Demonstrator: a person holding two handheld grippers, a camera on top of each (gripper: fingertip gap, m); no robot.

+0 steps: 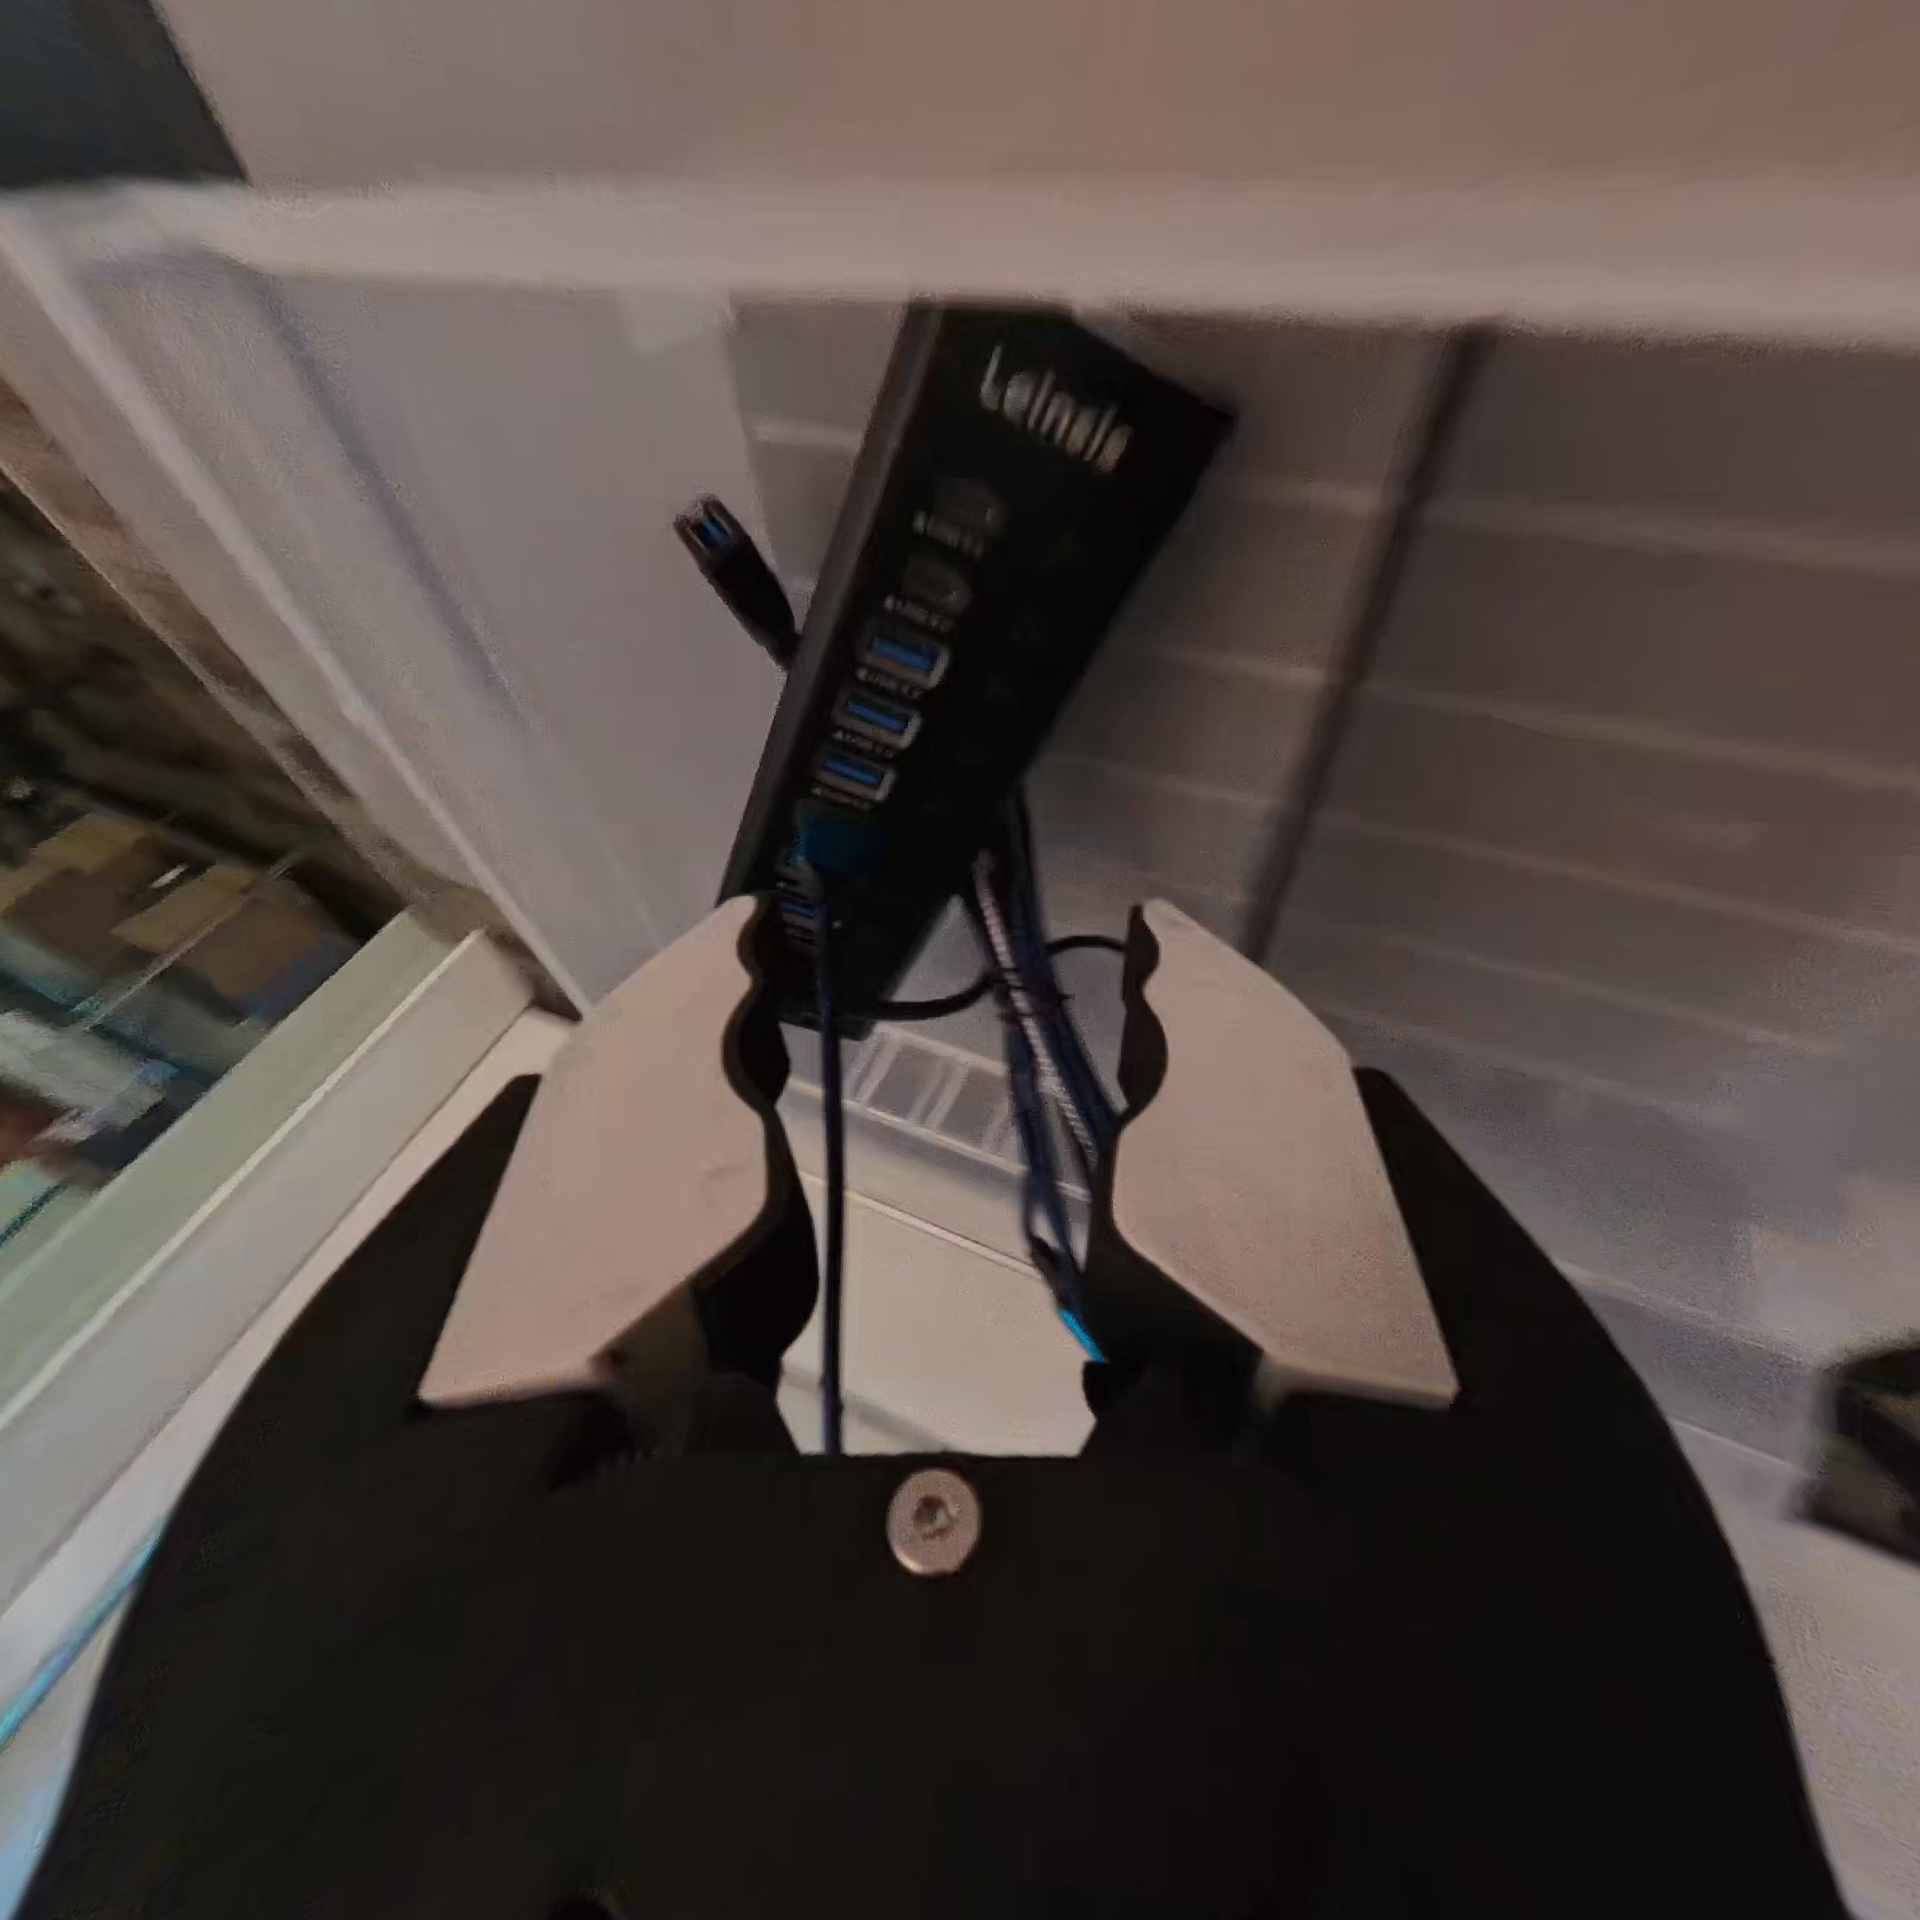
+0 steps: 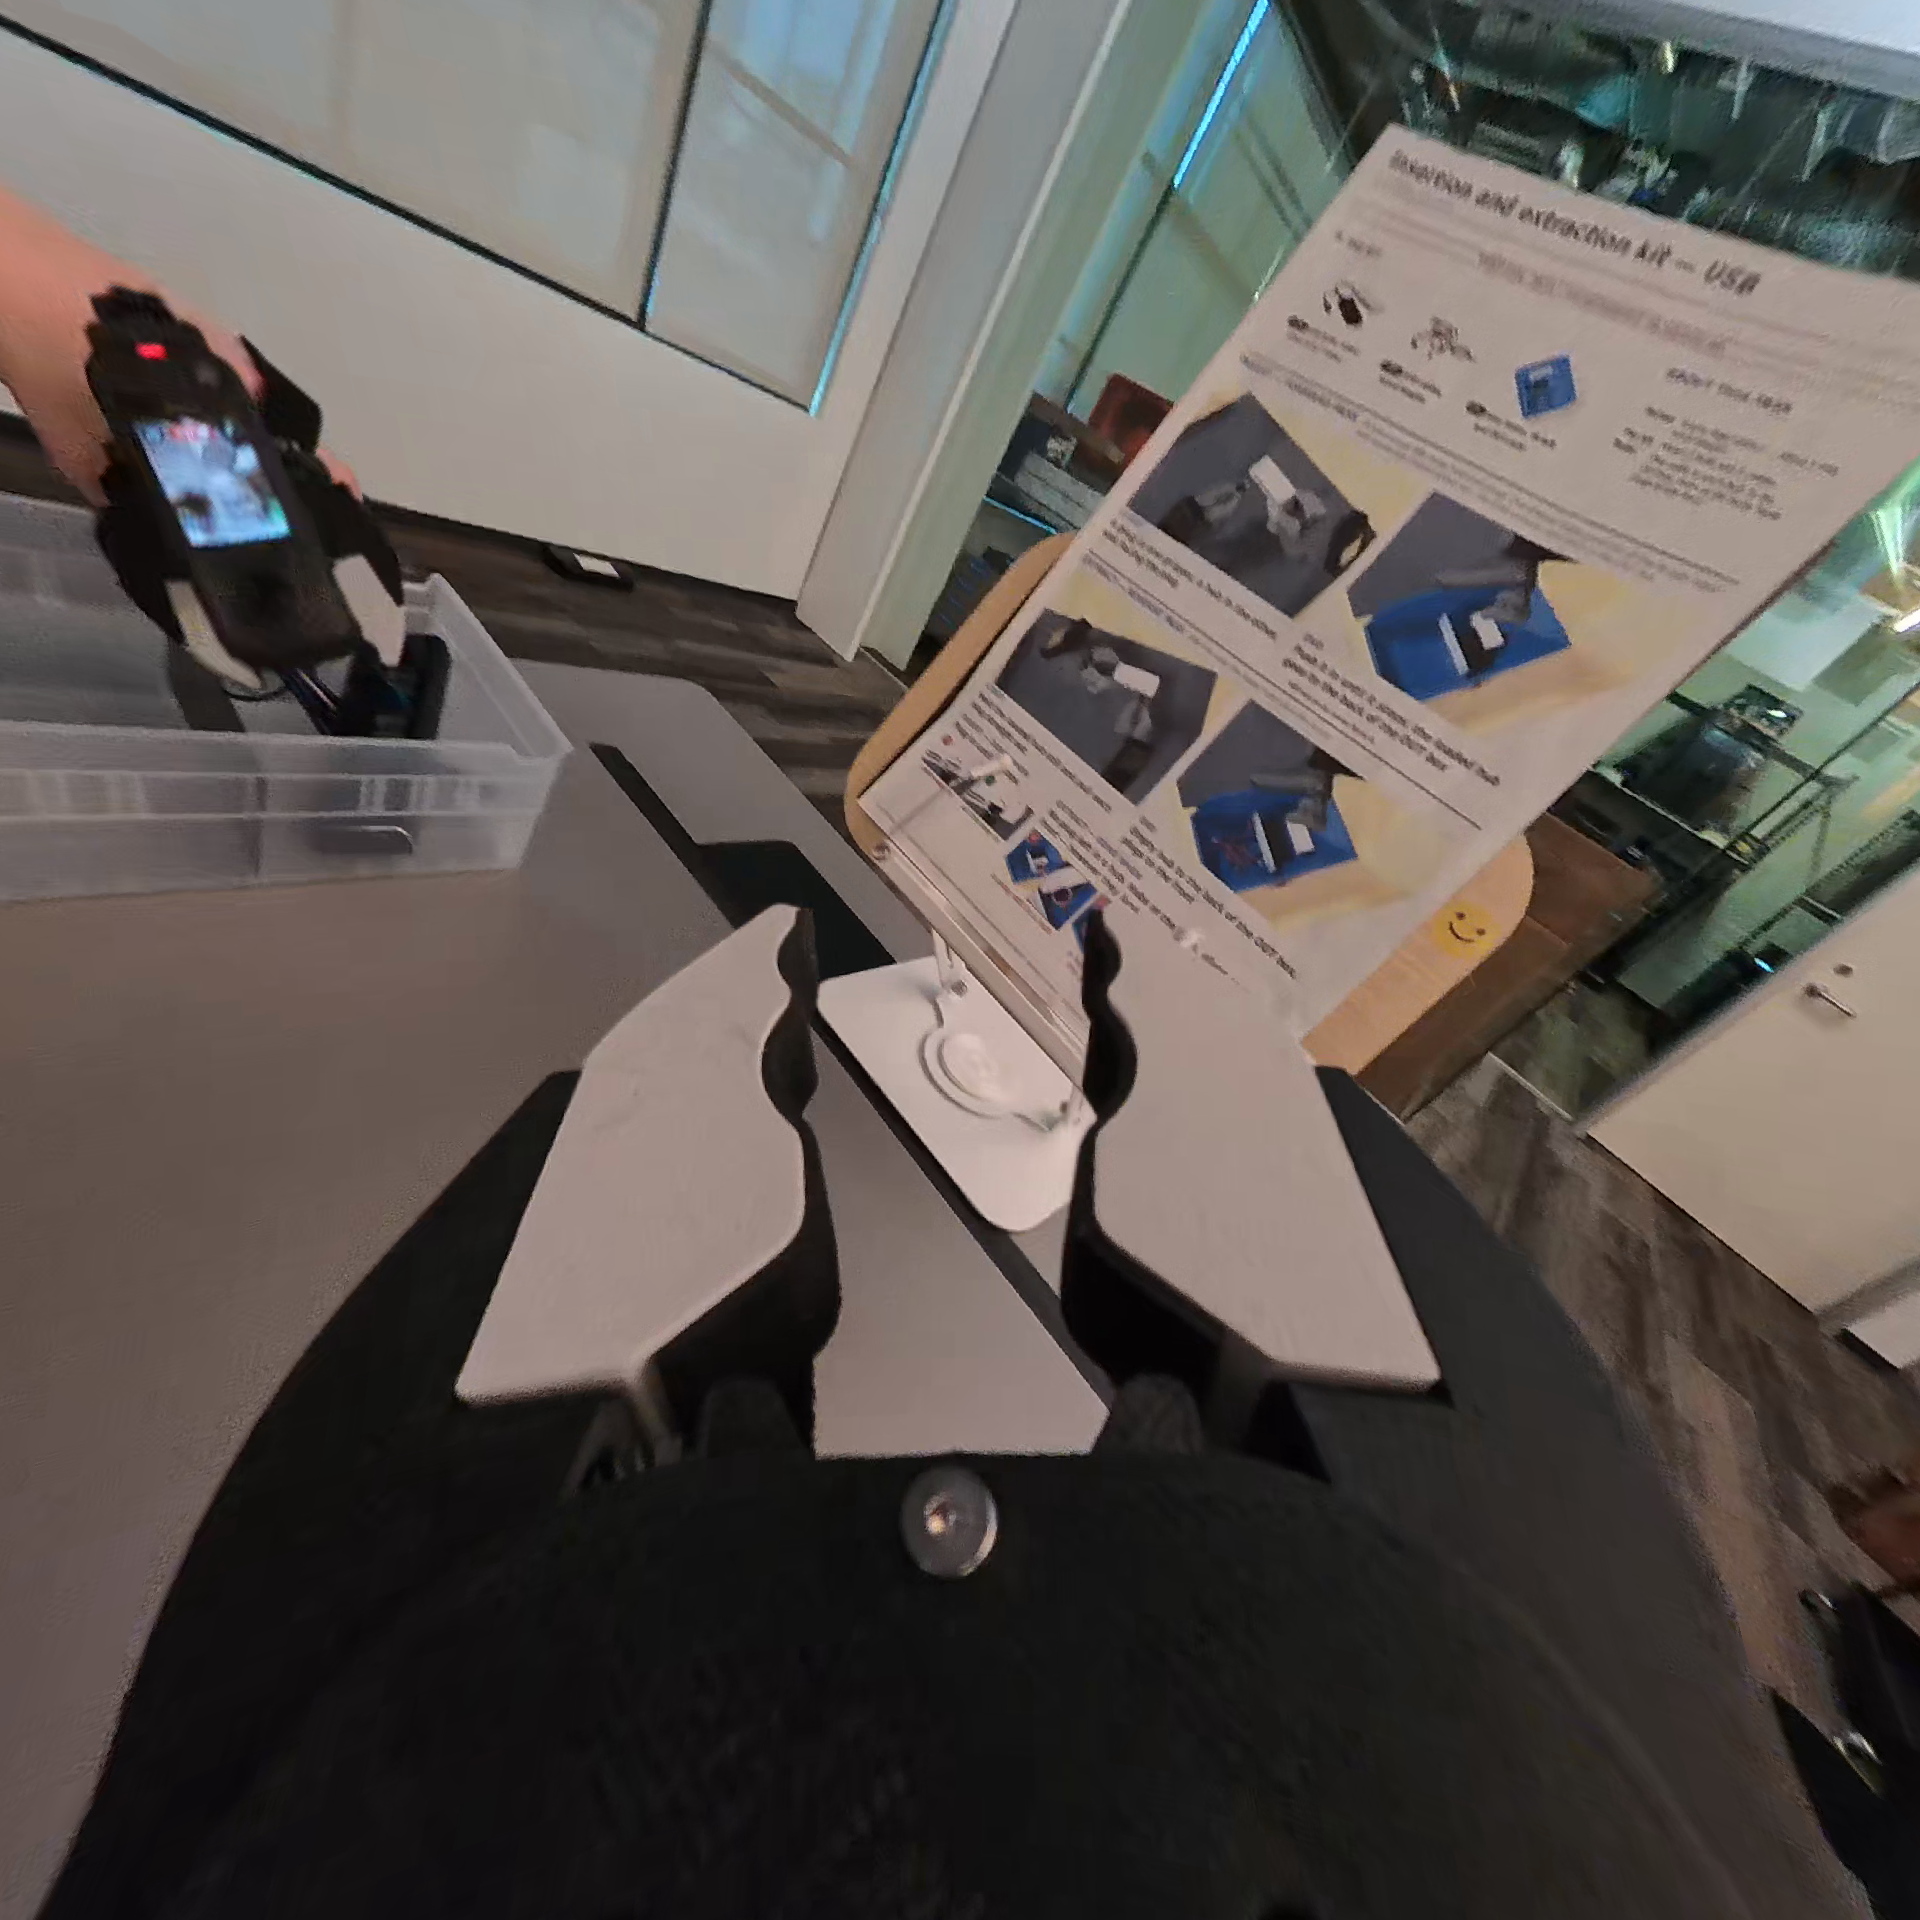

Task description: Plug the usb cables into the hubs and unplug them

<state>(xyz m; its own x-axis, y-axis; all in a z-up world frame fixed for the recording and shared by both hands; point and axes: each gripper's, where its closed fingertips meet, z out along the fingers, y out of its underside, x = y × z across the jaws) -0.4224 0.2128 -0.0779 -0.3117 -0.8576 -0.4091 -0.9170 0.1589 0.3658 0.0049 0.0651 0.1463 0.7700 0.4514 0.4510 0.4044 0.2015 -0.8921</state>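
The table (image 2: pixel 260 1091) carries a clear bin (image 2: pixel 312 821). In the bin, the black hub (image 1: pixel 966 665) lies just ahead of the left gripper (image 1: pixel 940 914), its long axis running away and slightly right. The left gripper stands wide and empty, with a blue cable (image 1: pixel 829 1195) passing between its fingers. The right gripper (image 2: pixel 940 935), wide and empty, is well apart. Only the right wrist view shows the instruction sheet (image 2: pixel 1351 623); only the left shows the hub's ports.

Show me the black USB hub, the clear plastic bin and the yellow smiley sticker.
black USB hub (image 1: pixel 1023 582): left wrist view, top face.
clear plastic bin (image 2: pixel 312 821): right wrist view, front wall.
yellow smiley sticker (image 2: pixel 1463 927): right wrist view, centre.
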